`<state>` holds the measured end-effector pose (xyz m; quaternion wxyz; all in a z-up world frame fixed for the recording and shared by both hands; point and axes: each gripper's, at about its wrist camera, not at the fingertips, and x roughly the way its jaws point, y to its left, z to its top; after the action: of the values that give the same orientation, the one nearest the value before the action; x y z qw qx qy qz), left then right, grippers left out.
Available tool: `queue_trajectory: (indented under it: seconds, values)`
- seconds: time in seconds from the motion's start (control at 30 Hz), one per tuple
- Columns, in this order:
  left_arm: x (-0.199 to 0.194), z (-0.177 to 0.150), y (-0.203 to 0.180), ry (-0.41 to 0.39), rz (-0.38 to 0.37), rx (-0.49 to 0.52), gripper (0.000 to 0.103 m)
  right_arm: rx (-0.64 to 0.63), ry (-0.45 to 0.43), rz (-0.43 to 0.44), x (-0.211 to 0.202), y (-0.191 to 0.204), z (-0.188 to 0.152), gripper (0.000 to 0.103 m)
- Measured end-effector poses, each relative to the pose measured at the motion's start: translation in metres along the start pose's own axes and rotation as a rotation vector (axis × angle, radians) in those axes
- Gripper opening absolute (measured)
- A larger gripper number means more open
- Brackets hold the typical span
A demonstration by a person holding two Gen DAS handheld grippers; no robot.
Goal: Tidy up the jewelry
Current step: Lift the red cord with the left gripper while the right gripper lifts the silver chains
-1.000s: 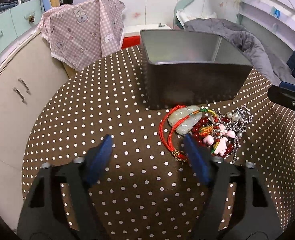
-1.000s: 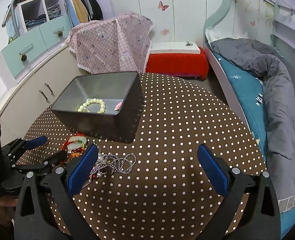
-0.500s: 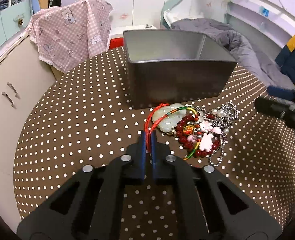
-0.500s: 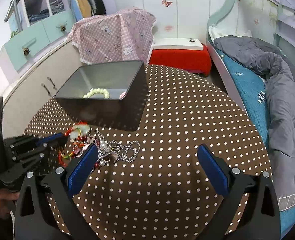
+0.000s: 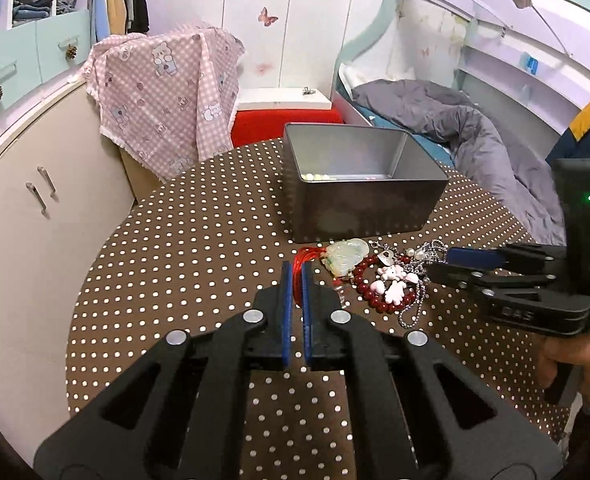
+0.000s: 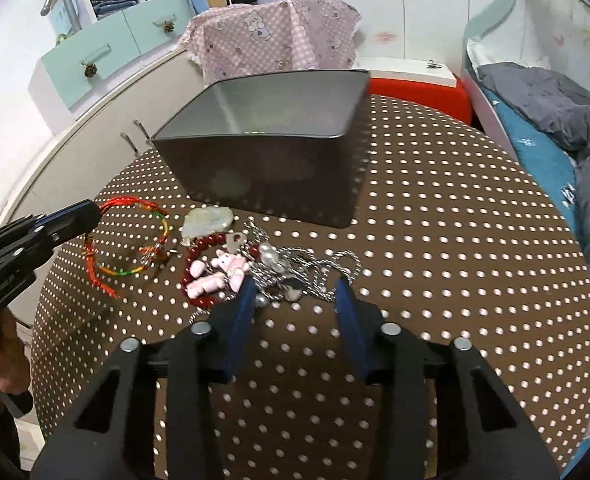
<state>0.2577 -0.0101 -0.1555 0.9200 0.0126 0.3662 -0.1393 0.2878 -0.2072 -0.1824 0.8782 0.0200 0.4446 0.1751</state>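
A grey metal box (image 5: 359, 184) stands on the brown dotted table (image 5: 183, 264); a pale bead bracelet (image 5: 315, 177) lies inside. In front of it lies a jewelry pile: a jade pendant (image 5: 345, 254), red beads with pink charms (image 5: 391, 290) and a silver chain (image 6: 315, 272). My left gripper (image 5: 296, 270) is shut on the red cord of the pendant necklace (image 6: 129, 204), lifting it from the pile; it also shows in the right wrist view (image 6: 91, 212). My right gripper (image 6: 295, 294) is open, its fingers either side of the silver chain.
A pink checked cloth (image 5: 163, 92) hangs over the cabinet at the back left. A red stool (image 5: 283, 124) stands behind the table. A bed with a grey duvet (image 5: 475, 148) runs along the right. The box (image 6: 271, 160) blocks the far side of the pile.
My left gripper shut on the red cord and pulled it up and left, dragging the pendant necklace out of the pile. My right gripper moved down onto the silver chain.
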Motion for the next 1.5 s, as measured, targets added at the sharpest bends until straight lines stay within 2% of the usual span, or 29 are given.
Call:
queue_trajectory:
  seconds: [0.17,0.23,0.3,0.4,0.5,0.57,0.63,0.83,0.9,0.97,1.2,1.4,1.5]
  values:
    - [-0.007,0.001,0.005,-0.016,-0.005,-0.005,0.004,-0.035,-0.006,-0.024,0.009,0.005,0.006,0.028]
    - [-0.010,0.001,0.006,-0.022,-0.006,-0.009,0.004,-0.049,-0.001,-0.027,0.009,0.007,0.005,0.017]
    - [-0.011,0.002,0.008,-0.027,-0.010,-0.015,0.004,-0.037,-0.008,0.002,0.007,0.005,0.002,0.003]
    - [-0.012,0.002,0.009,-0.030,-0.008,-0.016,0.004,-0.028,-0.018,0.005,0.004,0.006,-0.001,0.004]
    - [-0.010,0.000,0.011,-0.023,-0.008,-0.018,0.004,-0.005,-0.036,0.012,-0.001,0.006,-0.003,0.009]
    - [-0.009,-0.003,0.009,-0.018,-0.008,-0.021,0.004,-0.006,-0.046,0.014,-0.004,0.008,-0.003,0.022]
    - [-0.007,-0.004,0.009,-0.010,-0.009,-0.025,0.004,-0.014,-0.053,0.003,-0.004,0.011,-0.002,0.027]
    - [-0.004,-0.007,0.006,0.001,-0.010,-0.023,0.004,-0.052,-0.017,-0.036,0.017,0.014,0.004,0.026]
    - [-0.004,-0.008,0.006,0.002,-0.009,-0.024,0.004,-0.067,-0.021,-0.045,0.021,0.016,0.003,0.017]
    - [-0.005,-0.008,0.007,0.002,-0.008,-0.025,0.004,-0.058,-0.021,-0.019,0.020,0.014,0.004,0.015]
    - [-0.016,-0.002,0.009,-0.027,-0.011,-0.026,0.004,-0.014,-0.121,0.065,-0.026,0.005,0.005,0.015]
    - [-0.035,0.014,0.008,-0.085,-0.030,-0.007,0.004,0.038,-0.207,0.192,-0.071,-0.004,0.021,0.015]
    - [-0.045,0.022,0.007,-0.115,-0.033,0.007,0.004,0.027,-0.245,0.203,-0.089,-0.003,0.030,0.015]
